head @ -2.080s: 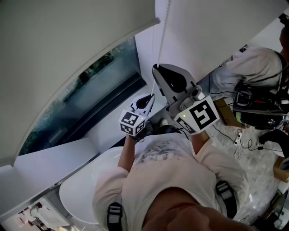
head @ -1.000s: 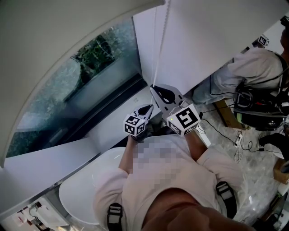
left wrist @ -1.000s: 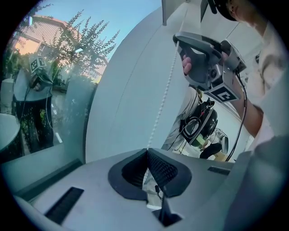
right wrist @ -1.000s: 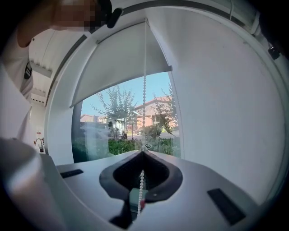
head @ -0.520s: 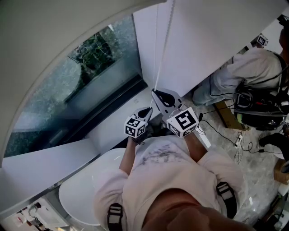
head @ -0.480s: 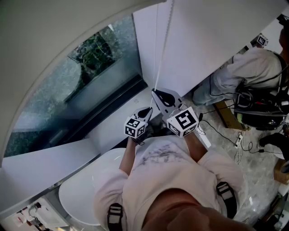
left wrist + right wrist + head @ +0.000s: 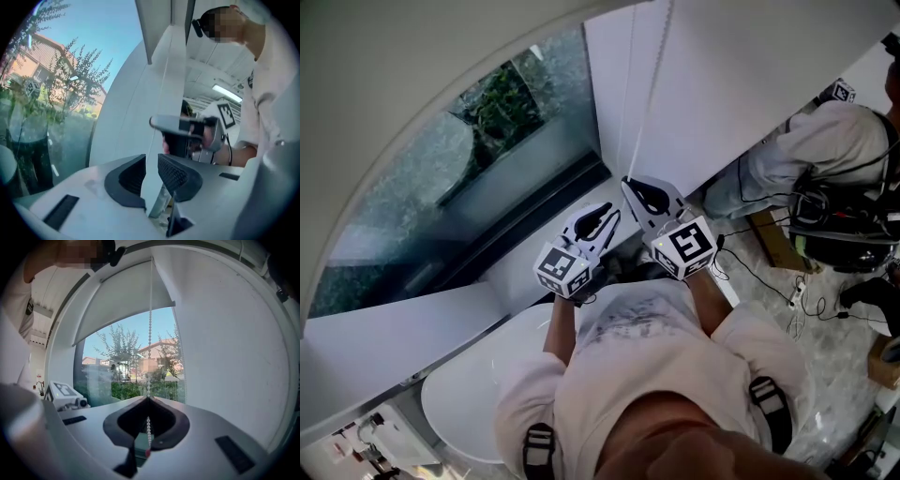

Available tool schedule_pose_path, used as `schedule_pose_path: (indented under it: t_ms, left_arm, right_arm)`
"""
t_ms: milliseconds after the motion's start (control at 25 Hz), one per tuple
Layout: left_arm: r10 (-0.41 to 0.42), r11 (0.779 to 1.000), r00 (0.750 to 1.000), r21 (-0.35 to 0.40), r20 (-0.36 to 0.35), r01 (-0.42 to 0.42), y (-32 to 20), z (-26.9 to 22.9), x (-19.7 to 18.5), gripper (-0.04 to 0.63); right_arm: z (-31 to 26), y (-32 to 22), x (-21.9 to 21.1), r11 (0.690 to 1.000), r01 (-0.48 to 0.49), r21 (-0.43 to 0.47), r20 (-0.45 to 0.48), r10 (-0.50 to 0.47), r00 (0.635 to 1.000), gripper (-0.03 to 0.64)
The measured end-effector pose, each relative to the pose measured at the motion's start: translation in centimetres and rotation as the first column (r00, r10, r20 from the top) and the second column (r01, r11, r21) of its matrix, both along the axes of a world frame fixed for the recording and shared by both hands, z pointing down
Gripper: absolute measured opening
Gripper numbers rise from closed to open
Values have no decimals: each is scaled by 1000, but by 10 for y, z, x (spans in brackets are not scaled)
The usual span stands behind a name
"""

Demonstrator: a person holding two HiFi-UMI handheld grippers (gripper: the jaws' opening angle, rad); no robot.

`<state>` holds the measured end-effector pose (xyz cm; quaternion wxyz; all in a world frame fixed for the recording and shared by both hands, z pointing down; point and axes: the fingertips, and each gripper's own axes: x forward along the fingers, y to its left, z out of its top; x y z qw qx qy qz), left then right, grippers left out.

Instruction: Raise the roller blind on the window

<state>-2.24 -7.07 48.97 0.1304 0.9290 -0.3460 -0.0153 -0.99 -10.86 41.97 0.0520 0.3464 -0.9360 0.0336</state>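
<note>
My right tool (image 7: pixel 148 398) is pinched shut on the bead chain (image 7: pixel 150 329), my left tool (image 7: pixel 151 161) is narrowly parted and empty, and the roller blind (image 7: pixel 123 298) covers the upper window (image 7: pixel 136 357); risk: an angled tug slips the beads from my grip.
</note>
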Motion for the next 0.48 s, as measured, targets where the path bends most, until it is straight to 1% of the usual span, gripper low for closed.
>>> schedule_pose_path:
  t_ms: [120, 240, 480]
  left_arm:
    - [-6, 994, 1000, 110, -14, 8, -5, -58, -6, 72]
    - [-4, 979, 1000, 204, -18, 8, -9, -112, -5, 73]
    - [6, 947, 1000, 322, -11, -2, -21, -184, 9, 77]
  right_arm:
    - [0, -1, 1, 1000, -3, 2, -1, 3, 1000, 61]
    - [-2, 2, 4, 1000, -7, 6, -1, 7, 1000, 61]
    - [0, 3, 5, 1000, -10, 7, -2, 10, 1000, 61]
